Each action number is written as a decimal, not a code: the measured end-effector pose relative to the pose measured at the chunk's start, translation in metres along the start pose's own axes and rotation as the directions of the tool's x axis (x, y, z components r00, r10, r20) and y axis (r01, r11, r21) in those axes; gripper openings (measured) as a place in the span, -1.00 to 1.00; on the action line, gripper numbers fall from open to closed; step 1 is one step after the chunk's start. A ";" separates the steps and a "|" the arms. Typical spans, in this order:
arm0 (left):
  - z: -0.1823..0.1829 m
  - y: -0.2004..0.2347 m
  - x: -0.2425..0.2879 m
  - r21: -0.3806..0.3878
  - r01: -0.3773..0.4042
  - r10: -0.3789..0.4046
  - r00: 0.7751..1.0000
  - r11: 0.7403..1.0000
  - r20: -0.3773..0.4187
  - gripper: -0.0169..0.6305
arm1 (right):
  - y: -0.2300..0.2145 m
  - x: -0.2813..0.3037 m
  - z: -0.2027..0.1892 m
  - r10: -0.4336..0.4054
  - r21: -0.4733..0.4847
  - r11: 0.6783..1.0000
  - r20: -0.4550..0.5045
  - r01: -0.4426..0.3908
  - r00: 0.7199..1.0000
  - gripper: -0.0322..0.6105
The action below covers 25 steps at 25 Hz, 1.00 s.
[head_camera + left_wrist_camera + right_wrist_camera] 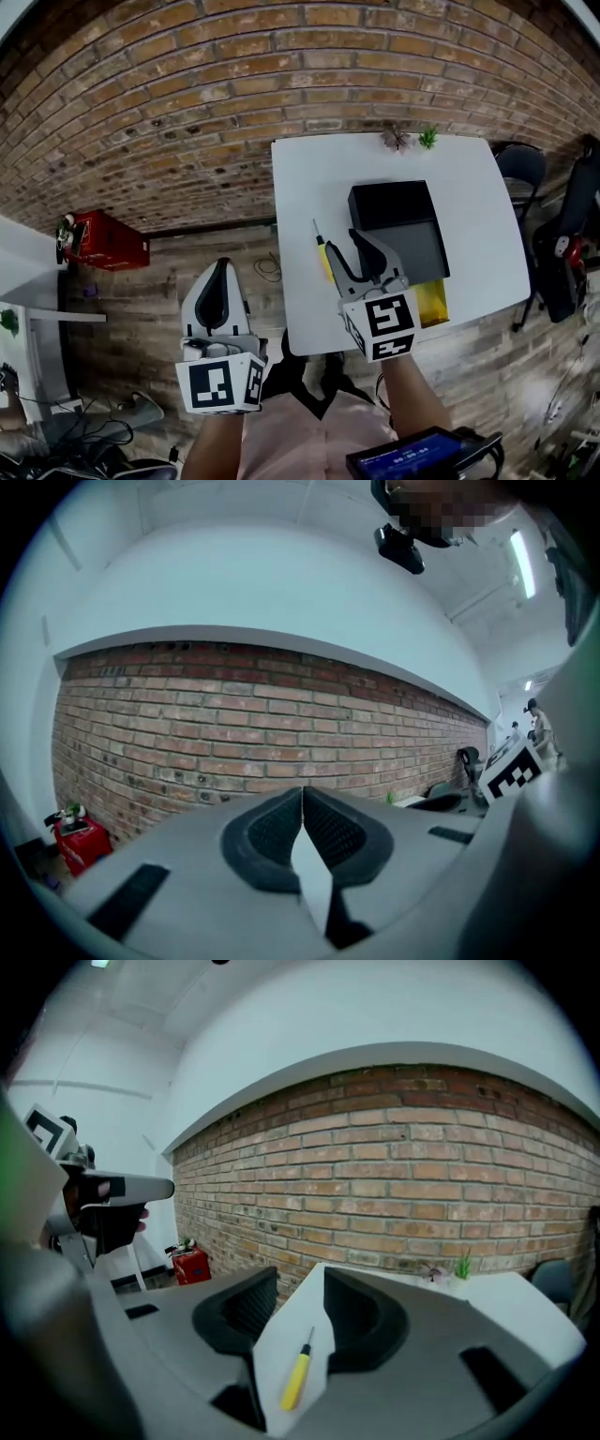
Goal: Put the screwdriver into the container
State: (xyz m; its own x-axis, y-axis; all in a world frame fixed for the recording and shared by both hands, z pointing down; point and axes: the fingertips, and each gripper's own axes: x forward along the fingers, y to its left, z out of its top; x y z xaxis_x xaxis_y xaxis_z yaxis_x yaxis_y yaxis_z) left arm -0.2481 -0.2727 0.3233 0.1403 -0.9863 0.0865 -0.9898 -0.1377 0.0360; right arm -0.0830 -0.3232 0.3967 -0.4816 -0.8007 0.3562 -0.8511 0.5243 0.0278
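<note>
- Right hand-held gripper [300, 1277] is nearest, its jaws released and standing wide, nothing pressed between the pads.
- Framed in that gap, just ahead of and below the jaw tips, lies the screwdriver [298, 1372], yellow handle toward the hand-held gripper and thin shaft pointing away. It is flat on the counter and not gripped.
- From the head view the screwdriver [322, 248] lies by the left jaw of the right hand-held gripper [342, 242]. A descent that is off line could land that jaw on the handle and not around it.
- A round handle will probably roll. The counter [300, 187] ends not far to the left of the jaws, so a sideways nudge could send the tool toward the floor.
- Closing on the thin shaft would likely let it slip or swing.
- Right of the jaws, close by, sits the black container [398, 225]. A tilted tool could catch on its wall.
- Left hand-held gripper [220, 267] is clenched empty off the counter, so it cannot steady anything.
</note>
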 end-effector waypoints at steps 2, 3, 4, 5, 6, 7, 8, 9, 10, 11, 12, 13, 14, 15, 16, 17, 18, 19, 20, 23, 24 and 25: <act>-0.013 0.004 0.009 -0.008 0.014 -0.015 0.999 1.000 -0.030 -0.91 | 0.002 0.013 -0.018 -0.002 0.015 1.000 -0.044 0.002 0.999 -0.39; -0.021 0.007 0.012 -0.013 0.019 -0.020 0.999 1.000 -0.047 -0.91 | 0.003 0.019 -0.028 -0.003 0.024 1.000 -0.067 0.004 0.998 -0.39; -0.029 0.010 0.015 -0.019 0.023 -0.024 0.998 1.000 -0.064 -0.91 | 0.004 0.024 -0.039 -0.004 0.033 0.999 -0.090 0.007 0.996 -0.39; -0.037 0.012 0.018 -0.024 0.026 -0.028 0.996 0.999 -0.082 -0.91 | 0.006 0.029 -0.051 -0.006 0.042 0.999 -0.115 0.011 0.993 -0.39; -0.045 0.015 0.021 -0.029 0.029 -0.032 0.994 0.999 -0.100 -0.91 | 0.007 0.033 -0.064 -0.009 0.052 0.999 -0.141 0.016 0.990 -0.39; -0.053 0.017 0.023 -0.033 0.033 -0.036 0.992 0.999 -0.118 -0.91 | 0.008 0.037 -0.076 -0.013 0.061 0.998 -0.167 0.023 0.986 -0.39; -0.061 0.019 0.025 -0.039 0.036 -0.041 0.990 0.999 -0.137 -0.91 | 0.009 0.039 -0.088 -0.017 0.069 0.997 -0.194 0.031 0.981 -0.38; -0.069 0.021 0.026 -0.044 0.039 -0.045 0.986 0.998 -0.158 -0.91 | 0.010 0.041 -0.100 -0.021 0.078 0.996 -0.222 0.039 0.975 -0.38; -0.077 0.023 0.026 -0.050 0.042 -0.050 0.982 0.998 -0.180 -0.91 | 0.012 0.042 -0.111 -0.023 0.087 0.995 -0.250 0.046 0.968 -0.38; -0.085 0.024 0.026 -0.056 0.045 -0.055 0.978 0.997 -0.200 -0.91 | 0.012 0.043 -0.122 -0.025 0.094 0.994 -0.274 0.052 0.961 -0.38; -0.093 0.025 0.027 -0.060 0.047 -0.059 0.975 0.997 -0.215 -0.91 | 0.012 0.046 -0.132 -0.028 0.098 0.993 -0.294 0.059 0.955 -0.37; -0.101 0.026 0.029 -0.064 0.049 -0.063 0.972 0.997 -0.227 -0.91 | 0.012 0.048 -0.141 -0.032 0.100 0.993 -0.309 0.066 0.951 -0.37; -0.108 0.028 0.031 -0.068 0.051 -0.065 0.969 0.996 -0.237 -0.91 | 0.011 0.051 -0.150 -0.036 0.102 0.992 -0.322 0.072 0.946 -0.37; -0.115 0.029 0.032 -0.072 0.052 -0.068 0.966 0.996 -0.249 -0.91 | 0.012 0.052 -0.159 -0.040 0.104 0.991 -0.336 0.079 0.941 -0.37; -0.121 0.030 0.032 -0.075 0.053 -0.071 0.963 0.996 -0.260 -0.91 | 0.012 0.053 -0.168 -0.042 0.107 0.991 -0.352 0.085 0.935 -0.36; -0.126 0.031 0.033 -0.078 0.054 -0.074 0.960 0.995 -0.269 -0.91 | 0.013 0.053 -0.175 -0.043 0.111 0.990 -0.366 0.090 0.930 -0.36; -0.131 0.032 0.035 -0.081 0.055 -0.076 0.958 0.995 -0.276 -0.91 | 0.014 0.054 -0.182 -0.043 0.116 0.989 -0.379 0.093 0.925 -0.36; -0.135 0.032 0.036 -0.083 0.057 -0.078 0.957 0.995 -0.281 -0.91 | 0.015 0.056 -0.186 -0.042 0.121 0.988 -0.388 0.096 0.921 -0.36; -0.138 0.032 0.037 -0.085 0.058 -0.081 0.955 0.995 -0.285 -0.91 | 0.016 0.056 -0.190 -0.041 0.126 0.987 -0.396 0.098 0.917 -0.36; -0.144 0.032 0.039 -0.091 0.067 -0.091 0.950 0.994 -0.297 -0.91 | 0.016 0.058 -0.197 -0.052 0.126 0.985 -0.417 0.114 0.908 -0.36; -0.145 0.032 0.040 -0.093 0.070 -0.095 0.950 0.993 -0.298 -0.91 | 0.015 0.058 -0.198 -0.059 0.123 0.985 -0.421 0.122 0.905 -0.37; -0.146 0.032 0.041 -0.094 0.073 -0.098 0.949 0.993 -0.299 -0.91 | 0.014 0.059 -0.199 -0.067 0.122 0.984 -0.425 0.130 0.903 -0.39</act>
State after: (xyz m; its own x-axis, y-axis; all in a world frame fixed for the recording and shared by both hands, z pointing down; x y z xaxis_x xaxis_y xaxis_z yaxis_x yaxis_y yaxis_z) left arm -0.2711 -0.3041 0.4731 0.2371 -0.8956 0.3765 -0.9704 -0.2001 0.1353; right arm -0.0818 -0.3052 0.6040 -0.2891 -0.6343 0.7170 -0.9257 0.3762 -0.0404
